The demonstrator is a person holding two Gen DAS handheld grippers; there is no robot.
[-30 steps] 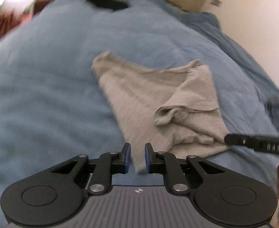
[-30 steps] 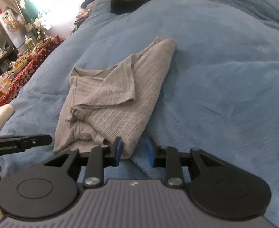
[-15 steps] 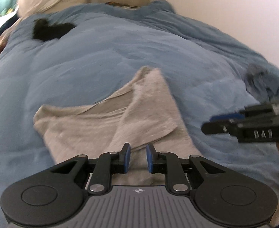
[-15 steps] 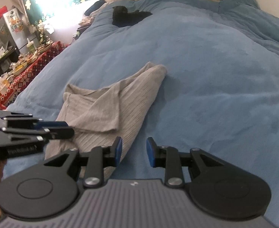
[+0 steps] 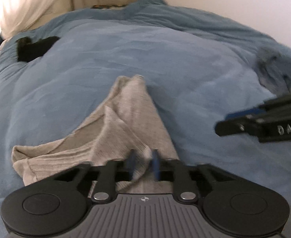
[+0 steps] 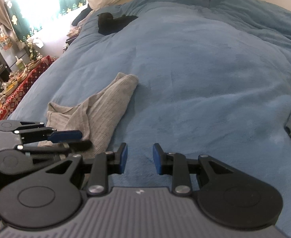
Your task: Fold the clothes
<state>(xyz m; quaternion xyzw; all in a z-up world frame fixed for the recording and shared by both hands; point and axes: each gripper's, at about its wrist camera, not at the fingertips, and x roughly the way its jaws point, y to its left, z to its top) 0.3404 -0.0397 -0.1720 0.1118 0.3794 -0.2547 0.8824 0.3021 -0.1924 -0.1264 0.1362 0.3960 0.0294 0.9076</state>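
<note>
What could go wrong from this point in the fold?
1. The left gripper has just been closing on a small bunched fold at the near edge of the grey garment; such a thin pinch may slip, or lift one layer only.
2. The right gripper is open over bare blue blanket, off the cloth, so a one-sided pull could drag the already crumpled garment instead of folding it.

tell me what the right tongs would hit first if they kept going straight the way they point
Most likely the fluffy blue blanket itself: the right tongs are open with only blanket ahead between them. The crumpled grey ribbed garment lies off to their left, so they would probably miss it, though depth is unclear.
</note>
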